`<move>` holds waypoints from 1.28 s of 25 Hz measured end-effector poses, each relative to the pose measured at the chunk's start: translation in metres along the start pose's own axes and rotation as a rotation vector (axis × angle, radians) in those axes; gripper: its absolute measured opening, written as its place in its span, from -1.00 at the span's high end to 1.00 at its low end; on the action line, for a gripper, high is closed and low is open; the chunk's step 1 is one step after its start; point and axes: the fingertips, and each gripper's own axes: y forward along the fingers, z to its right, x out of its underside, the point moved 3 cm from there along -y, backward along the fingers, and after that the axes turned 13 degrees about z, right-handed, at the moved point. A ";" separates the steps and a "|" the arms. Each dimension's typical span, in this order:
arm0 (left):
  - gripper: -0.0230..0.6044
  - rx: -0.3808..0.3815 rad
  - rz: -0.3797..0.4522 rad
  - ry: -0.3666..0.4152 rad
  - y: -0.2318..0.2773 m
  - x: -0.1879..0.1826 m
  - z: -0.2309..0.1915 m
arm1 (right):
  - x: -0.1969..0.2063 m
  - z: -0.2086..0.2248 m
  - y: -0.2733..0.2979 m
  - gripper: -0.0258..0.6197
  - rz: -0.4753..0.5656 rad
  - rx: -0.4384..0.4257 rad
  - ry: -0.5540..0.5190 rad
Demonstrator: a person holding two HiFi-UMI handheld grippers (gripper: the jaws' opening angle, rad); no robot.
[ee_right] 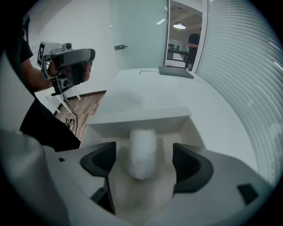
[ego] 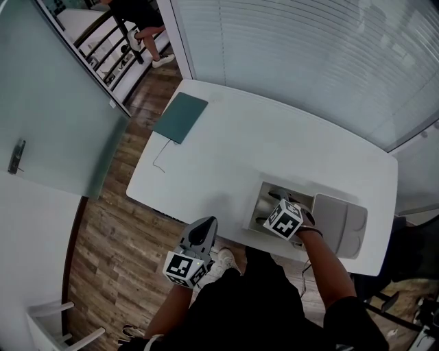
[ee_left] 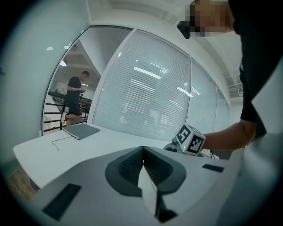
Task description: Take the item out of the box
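Two hand-held grippers are in view, the left hand-held gripper and the right hand-held gripper, and there is one bench. On the bench are one open box, one grey lid just beside it, one flat green case and one thin cable, and inside the box lies one white fluffy roll. Off the bench there are one white chair and one distant person, which makes two people counting the one who holds the grippers.
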 end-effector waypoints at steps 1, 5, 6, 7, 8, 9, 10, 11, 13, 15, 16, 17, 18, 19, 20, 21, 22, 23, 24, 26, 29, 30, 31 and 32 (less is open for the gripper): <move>0.88 0.002 0.004 -0.001 0.000 -0.001 -0.001 | -0.001 0.000 0.000 -0.27 -0.002 0.007 -0.006; 0.88 0.022 0.018 0.000 0.003 -0.004 0.001 | -0.002 0.002 0.000 0.14 -0.001 0.048 -0.025; 0.88 0.026 0.017 0.003 0.003 -0.004 0.002 | -0.003 0.002 0.001 0.23 0.001 0.055 -0.029; 0.88 0.029 0.014 0.007 0.003 -0.004 0.002 | -0.003 0.002 0.002 0.29 0.003 0.058 -0.031; 0.88 0.029 0.010 0.010 0.002 -0.004 0.003 | -0.004 0.001 0.001 0.34 0.004 0.059 -0.033; 0.88 0.028 0.008 0.011 0.002 -0.004 0.003 | -0.003 0.001 0.001 0.36 0.003 0.059 -0.034; 0.88 0.028 0.007 0.010 0.001 -0.004 0.004 | -0.003 0.001 0.000 0.37 0.002 0.061 -0.035; 0.88 0.028 0.007 0.008 0.001 -0.004 0.005 | -0.003 0.000 -0.002 0.38 0.001 0.064 -0.036; 0.88 0.030 0.008 0.010 -0.001 -0.004 0.006 | -0.002 0.000 -0.004 0.38 0.003 0.074 -0.035; 0.88 0.029 0.009 0.012 -0.002 -0.005 0.005 | -0.003 0.001 -0.005 0.39 0.009 0.089 -0.035; 0.88 0.027 0.009 0.011 -0.003 -0.006 0.005 | -0.004 0.001 -0.005 0.39 0.010 0.096 -0.035; 0.88 0.026 0.009 0.010 -0.004 -0.006 0.005 | -0.004 0.001 -0.006 0.39 0.012 0.100 -0.033; 0.88 0.025 0.008 0.010 -0.005 -0.005 0.005 | -0.004 0.001 -0.007 0.39 0.013 0.103 -0.029; 0.88 0.025 0.008 0.010 -0.006 -0.005 0.005 | -0.004 0.001 -0.007 0.39 0.015 0.106 -0.024; 0.88 0.025 0.008 0.011 -0.007 -0.005 0.005 | -0.004 0.000 -0.008 0.39 0.016 0.110 -0.022; 0.88 0.024 0.011 0.013 -0.007 -0.006 0.005 | -0.005 0.000 -0.010 0.39 0.017 0.116 -0.022; 0.88 0.022 0.014 0.014 -0.008 -0.006 0.005 | -0.006 0.000 -0.011 0.39 0.019 0.123 -0.024; 0.88 0.021 0.017 0.016 -0.008 -0.007 0.005 | -0.008 0.000 -0.013 0.39 0.023 0.129 -0.025; 0.88 0.021 0.019 0.016 -0.009 -0.007 0.006 | -0.010 -0.001 -0.015 0.39 0.029 0.136 -0.027; 0.88 0.025 0.020 0.016 -0.011 -0.008 0.007 | -0.013 -0.004 -0.019 0.39 0.040 0.149 -0.032; 0.88 0.033 0.027 0.014 -0.008 -0.009 0.011 | -0.015 -0.004 -0.028 0.39 0.056 0.184 -0.045; 0.88 0.038 0.030 0.012 -0.006 -0.008 0.012 | -0.016 -0.003 -0.033 0.39 0.065 0.201 -0.047; 0.88 0.043 0.031 0.010 -0.005 -0.008 0.014 | -0.017 -0.003 -0.037 0.39 0.079 0.220 -0.046; 0.88 0.050 0.032 0.009 -0.005 -0.008 0.016 | -0.018 -0.004 -0.042 0.39 0.097 0.240 -0.040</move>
